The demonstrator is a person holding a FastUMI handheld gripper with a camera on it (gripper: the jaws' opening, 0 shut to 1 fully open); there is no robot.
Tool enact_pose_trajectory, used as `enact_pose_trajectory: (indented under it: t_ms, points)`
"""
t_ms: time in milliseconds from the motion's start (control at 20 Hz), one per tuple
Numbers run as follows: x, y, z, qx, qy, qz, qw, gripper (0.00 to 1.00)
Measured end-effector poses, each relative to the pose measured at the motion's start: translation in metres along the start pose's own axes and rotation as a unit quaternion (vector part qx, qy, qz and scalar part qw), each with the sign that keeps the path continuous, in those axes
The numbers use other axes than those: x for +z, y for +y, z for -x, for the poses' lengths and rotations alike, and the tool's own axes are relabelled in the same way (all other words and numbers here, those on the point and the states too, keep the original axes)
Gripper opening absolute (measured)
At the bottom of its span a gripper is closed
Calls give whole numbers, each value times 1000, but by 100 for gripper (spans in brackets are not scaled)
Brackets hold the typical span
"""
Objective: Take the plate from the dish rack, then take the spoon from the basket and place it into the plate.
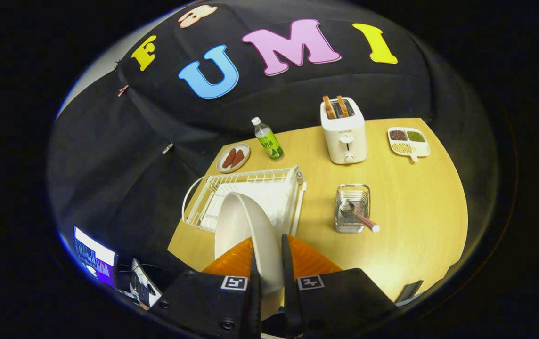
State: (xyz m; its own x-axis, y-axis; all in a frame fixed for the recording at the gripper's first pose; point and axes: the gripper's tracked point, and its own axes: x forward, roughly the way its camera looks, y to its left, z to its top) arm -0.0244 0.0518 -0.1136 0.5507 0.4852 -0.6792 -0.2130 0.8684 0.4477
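My gripper (268,256) is shut on the rim of a white plate (243,230), which stands on edge between the fingers and rises above them. Behind the plate lies the white wire dish rack (250,181) on its white tray. To the right of the rack stands a small metal wire basket (352,207). A spoon (359,216) lies in it with its bowl inside and its brownish, white-tipped handle sticking out toward the near right.
On the wooden table (415,212) beyond the rack are a small plate of sausages (233,157), a green-labelled bottle (268,139), a white toaster (343,132) with toast, and a divided dish of grains (408,141). A lit screen (94,256) sits off the table's near left.
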Motion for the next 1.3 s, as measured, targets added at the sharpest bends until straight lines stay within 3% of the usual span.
enact_pose_trajectory:
  t_ms: [100,250,500,850,1000,1200,1300]
  points:
    - [-17,-21,11,-1,-9,-2,1000,23]
    - [-48,-38,23,30,6,-7,1000,24]
    - [-86,-106,-9,15,66,-54,996,23]
    - [-96,-173,-70,11,100,-51,994,24]
    - [-94,-178,-79,29,111,-66,991,24]
    - [-91,-195,-82,17,104,-42,994,26]
    - [-84,-199,-75,15,87,-5,996,49]
